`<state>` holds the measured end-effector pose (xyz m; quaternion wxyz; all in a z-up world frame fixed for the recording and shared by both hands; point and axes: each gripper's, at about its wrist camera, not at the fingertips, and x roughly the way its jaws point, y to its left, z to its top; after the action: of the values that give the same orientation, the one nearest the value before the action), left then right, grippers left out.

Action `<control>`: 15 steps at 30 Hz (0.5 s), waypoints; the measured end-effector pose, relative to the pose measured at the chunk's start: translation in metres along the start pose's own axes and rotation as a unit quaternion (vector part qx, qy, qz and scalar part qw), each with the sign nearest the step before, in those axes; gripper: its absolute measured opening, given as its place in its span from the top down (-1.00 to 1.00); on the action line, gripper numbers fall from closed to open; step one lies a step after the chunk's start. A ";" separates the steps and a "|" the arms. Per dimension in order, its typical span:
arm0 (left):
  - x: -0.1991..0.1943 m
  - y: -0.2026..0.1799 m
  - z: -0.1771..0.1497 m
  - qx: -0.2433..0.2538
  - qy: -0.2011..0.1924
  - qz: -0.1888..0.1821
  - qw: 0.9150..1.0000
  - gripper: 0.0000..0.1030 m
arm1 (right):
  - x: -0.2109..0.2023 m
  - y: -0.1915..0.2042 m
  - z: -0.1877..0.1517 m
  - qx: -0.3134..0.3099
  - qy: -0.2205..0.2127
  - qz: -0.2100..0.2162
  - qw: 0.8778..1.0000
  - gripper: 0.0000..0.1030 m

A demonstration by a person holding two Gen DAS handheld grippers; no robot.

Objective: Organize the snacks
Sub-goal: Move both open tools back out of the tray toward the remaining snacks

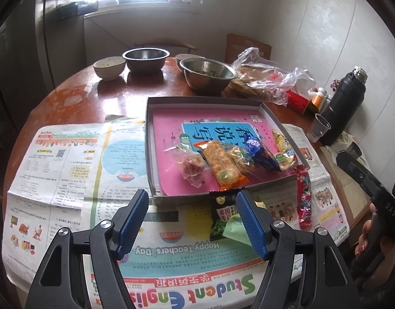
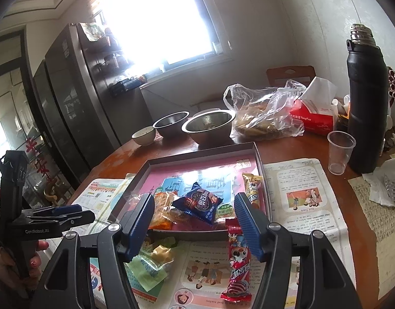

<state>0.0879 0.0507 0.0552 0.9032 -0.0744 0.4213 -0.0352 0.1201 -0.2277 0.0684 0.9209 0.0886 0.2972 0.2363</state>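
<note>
A shallow grey box [image 1: 151, 139] [image 2: 259, 164] with a pink liner holds several snack packets, among them an orange cracker bar [image 1: 221, 166] and a dark blue cookie pack [image 1: 261, 153] [image 2: 198, 202]. On the newspaper in front of it lie a black-and-green pea packet [image 1: 221, 215], a pale green packet [image 2: 148, 262] and a long red packet [image 1: 304, 197] [image 2: 237, 257]. My left gripper [image 1: 192, 221] is open and empty, just left of the pea packet. My right gripper [image 2: 194, 228] is open and empty, above the red packet near the box's front edge.
Steel bowls [image 1: 207, 73] [image 1: 145, 58], a small ceramic bowl [image 1: 109, 67], a plastic bag of food [image 2: 264, 113], a red tissue box [image 2: 313, 119], a clear cup [image 2: 340, 152] and a tall black flask [image 2: 366, 100] stand at the back and right. Newspaper [image 1: 68, 170] covers the near table.
</note>
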 end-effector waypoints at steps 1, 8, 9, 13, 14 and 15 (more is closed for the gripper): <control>0.001 -0.001 -0.002 0.001 0.001 0.000 1.000 -0.41 | 0.000 0.001 -0.001 -0.001 0.001 0.001 1.000 -0.25; 0.008 -0.005 -0.012 0.002 0.014 0.000 1.000 -0.41 | 0.002 0.009 -0.013 -0.021 0.017 0.018 0.999 -0.33; 0.009 -0.005 -0.013 0.003 0.016 0.000 1.000 -0.41 | 0.002 0.011 -0.016 -0.025 0.019 0.021 0.999 -0.33; 0.012 -0.008 -0.017 0.007 0.021 0.002 1.000 -0.42 | 0.004 0.018 -0.022 -0.035 0.027 0.031 0.999 -0.34; 0.012 -0.009 -0.017 0.007 0.021 0.002 1.000 -0.42 | 0.005 0.020 -0.024 -0.037 0.030 0.033 0.998 -0.34; 0.012 -0.010 -0.018 0.008 0.022 0.002 1.000 -0.42 | 0.005 0.021 -0.025 -0.039 0.031 0.035 0.998 -0.34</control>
<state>0.0822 0.0378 0.0361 0.8943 -0.0652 0.4410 -0.0385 0.1009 -0.2063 0.0517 0.9053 0.0557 0.3127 0.2820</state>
